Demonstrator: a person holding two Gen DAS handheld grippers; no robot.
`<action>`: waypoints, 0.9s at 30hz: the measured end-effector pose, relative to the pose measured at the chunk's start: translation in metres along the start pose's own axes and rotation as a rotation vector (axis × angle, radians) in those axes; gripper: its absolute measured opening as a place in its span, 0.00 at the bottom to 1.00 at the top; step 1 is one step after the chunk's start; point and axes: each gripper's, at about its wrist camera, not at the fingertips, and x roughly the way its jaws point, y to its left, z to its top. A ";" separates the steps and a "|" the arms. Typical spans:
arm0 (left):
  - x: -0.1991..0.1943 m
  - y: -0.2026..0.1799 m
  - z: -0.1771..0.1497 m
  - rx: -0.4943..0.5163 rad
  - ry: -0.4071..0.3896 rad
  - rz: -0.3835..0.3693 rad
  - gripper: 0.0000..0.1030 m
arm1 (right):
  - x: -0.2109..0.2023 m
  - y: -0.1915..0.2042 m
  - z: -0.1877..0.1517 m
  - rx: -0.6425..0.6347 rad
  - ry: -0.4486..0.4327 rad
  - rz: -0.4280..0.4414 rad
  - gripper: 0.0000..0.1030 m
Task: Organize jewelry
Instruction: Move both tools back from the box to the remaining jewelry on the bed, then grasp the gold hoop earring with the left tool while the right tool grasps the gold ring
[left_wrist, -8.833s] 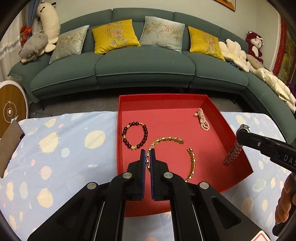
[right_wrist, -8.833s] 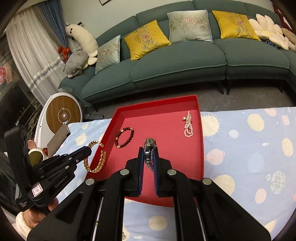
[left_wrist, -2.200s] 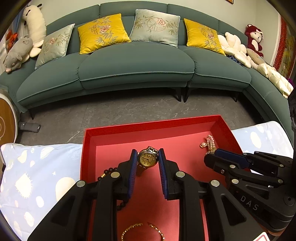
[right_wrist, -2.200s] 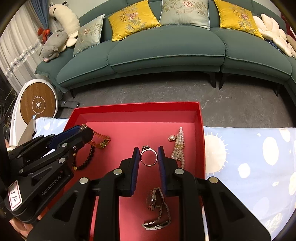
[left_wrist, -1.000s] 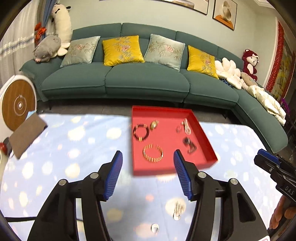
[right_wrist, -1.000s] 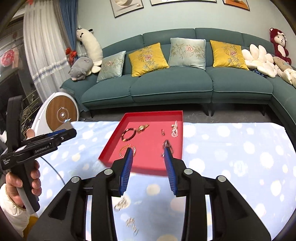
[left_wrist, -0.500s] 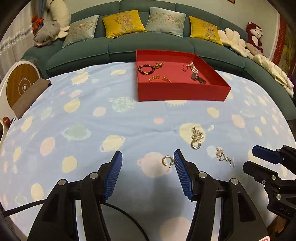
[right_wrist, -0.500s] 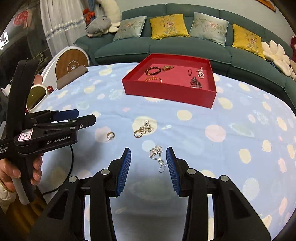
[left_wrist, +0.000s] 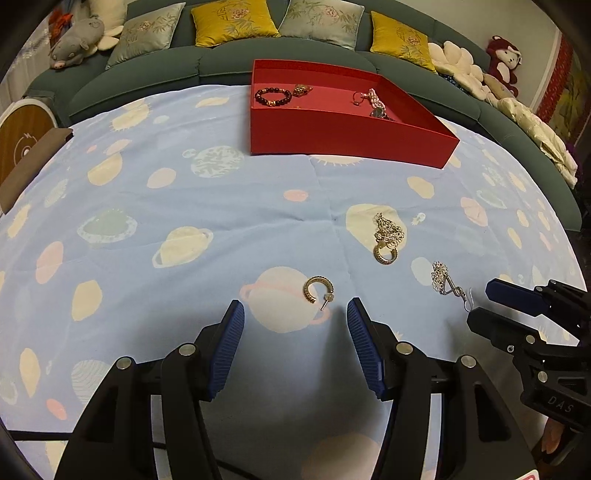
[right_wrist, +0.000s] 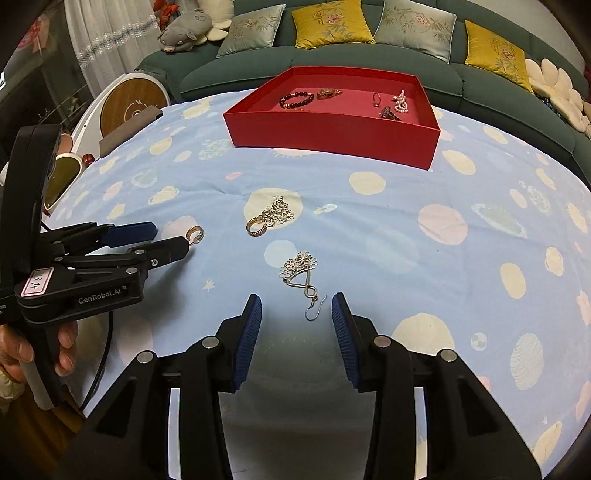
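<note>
left gripper (left_wrist: 295, 332) released, empty, near hoop earring (left_wrist: 318, 291) | right gripper (right_wrist: 295, 325) released, empty, over drop earring (right_wrist: 301, 275) | straddle, lower to cloth, pinch body not hook | carry to far red tray (left_wrist: 347, 136)

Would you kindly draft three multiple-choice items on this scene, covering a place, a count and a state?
1. Where is the gold hoop earring?
A. in the red tray
B. on the blue patterned cloth before the left tongs
C. on the sofa

2. How many jewelry pieces lie on the cloth outside the red cardboard tray?
A. one
B. three
C. six

3. The right tongs are:
A. open, empty
B. shut on a ring
C. unseen

Answers: B, it lies just ahead of the left tongs; B, hoop, gold cluster, silver drop earring; A, wide gap.
</note>
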 end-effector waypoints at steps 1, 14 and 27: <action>0.001 0.000 0.001 -0.002 -0.003 -0.002 0.54 | 0.000 0.001 0.001 -0.001 -0.001 0.002 0.37; 0.009 -0.017 0.006 0.070 -0.045 0.007 0.14 | 0.003 0.006 0.007 -0.004 -0.008 0.011 0.37; -0.010 0.000 0.012 0.014 -0.076 -0.006 0.14 | 0.029 0.023 0.032 -0.001 -0.006 0.042 0.36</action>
